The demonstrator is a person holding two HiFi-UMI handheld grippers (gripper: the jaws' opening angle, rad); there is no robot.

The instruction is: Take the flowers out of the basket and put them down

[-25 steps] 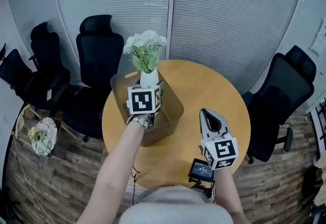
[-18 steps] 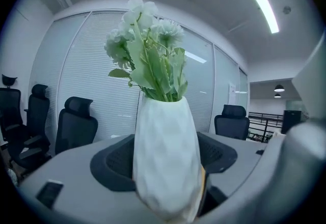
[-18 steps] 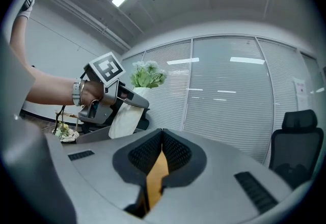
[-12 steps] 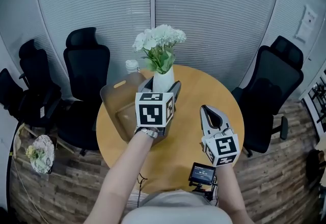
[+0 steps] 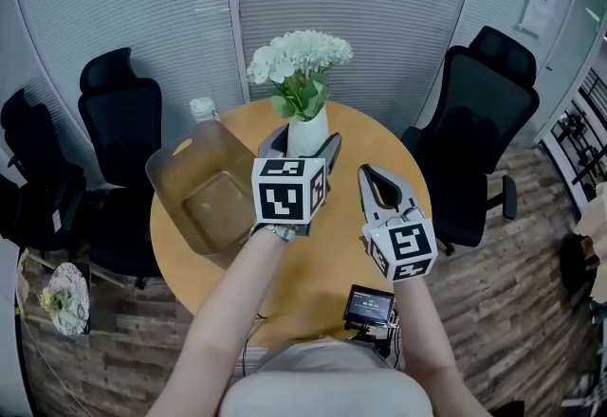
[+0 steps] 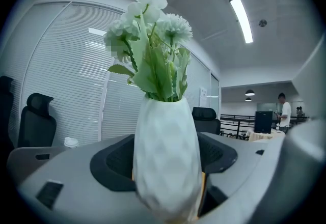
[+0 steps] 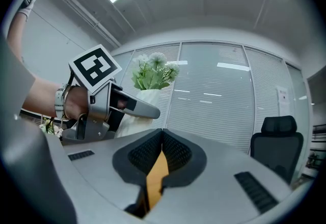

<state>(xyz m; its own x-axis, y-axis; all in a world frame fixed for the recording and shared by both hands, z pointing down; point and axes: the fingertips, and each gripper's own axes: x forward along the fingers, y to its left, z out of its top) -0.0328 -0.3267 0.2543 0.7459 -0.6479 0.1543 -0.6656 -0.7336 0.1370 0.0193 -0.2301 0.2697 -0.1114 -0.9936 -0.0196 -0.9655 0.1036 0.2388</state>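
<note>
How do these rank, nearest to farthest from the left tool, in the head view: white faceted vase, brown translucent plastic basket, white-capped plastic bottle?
1. White faceted vase: in the left tool.
2. Brown translucent plastic basket: left side.
3. White-capped plastic bottle: behind basket.

In your head view the marker cube of your left gripper [image 5: 303,142] covers the lower half of the white faceted ceramic vase [image 5: 306,133]. The left gripper view cuts its foot off at the bottom edge, so you cannot tell whether it touches the round wooden tabletop [image 5: 329,254]. The clear plastic bottle [image 5: 203,110] by the tabletop's far left edge shows only its cap and shoulder behind the translucent brown plastic basket [image 5: 171,188].
</note>
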